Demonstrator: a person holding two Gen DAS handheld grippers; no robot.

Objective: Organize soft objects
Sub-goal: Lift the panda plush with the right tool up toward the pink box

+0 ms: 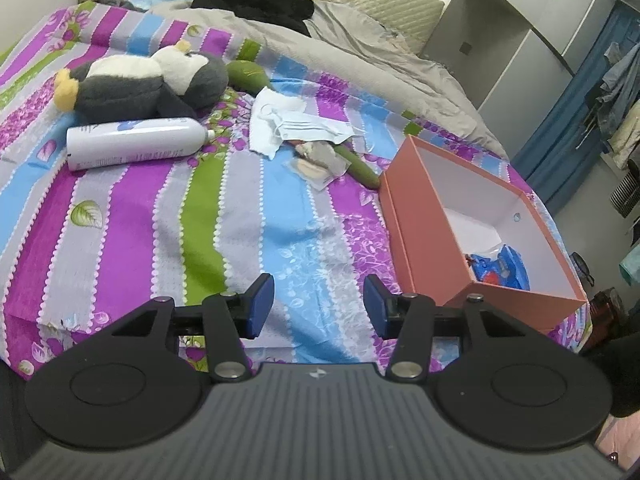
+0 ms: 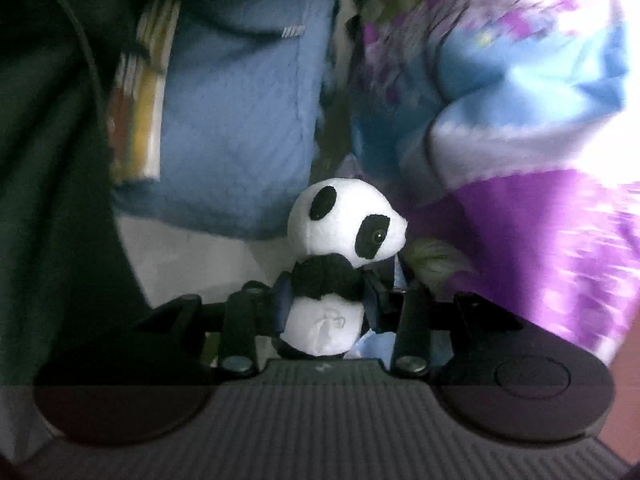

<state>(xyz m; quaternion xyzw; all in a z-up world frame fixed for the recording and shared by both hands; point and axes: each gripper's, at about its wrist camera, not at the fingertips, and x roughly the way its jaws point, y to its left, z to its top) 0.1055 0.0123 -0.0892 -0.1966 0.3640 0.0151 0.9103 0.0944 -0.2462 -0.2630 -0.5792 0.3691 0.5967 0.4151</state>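
Left wrist view: the left gripper (image 1: pixel 319 306) hangs wide open and empty over the striped bedspread (image 1: pixel 132 216).
Box: the open salmon-pink cardboard box (image 1: pixel 424 236) lies just right of it, long axis running away ahead.
Penguin: a grey-and-white plush penguin (image 1: pixel 148 84) lies far ahead-left.
Right wrist view: the right gripper (image 2: pixel 325 304) is clamped on a small black-and-white plush panda (image 2: pixel 340 256), upright, head beyond the fingertips.
Judgement: the box is likely its destination; its direction from this gripper cannot be told.

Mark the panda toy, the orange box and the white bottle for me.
panda toy (image 2: pixel 340 224): right wrist view, on its white head.
orange box (image 1: pixel 424 236): left wrist view, on its near outer wall.
white bottle (image 1: pixel 136 142): left wrist view, on the middle of its body.
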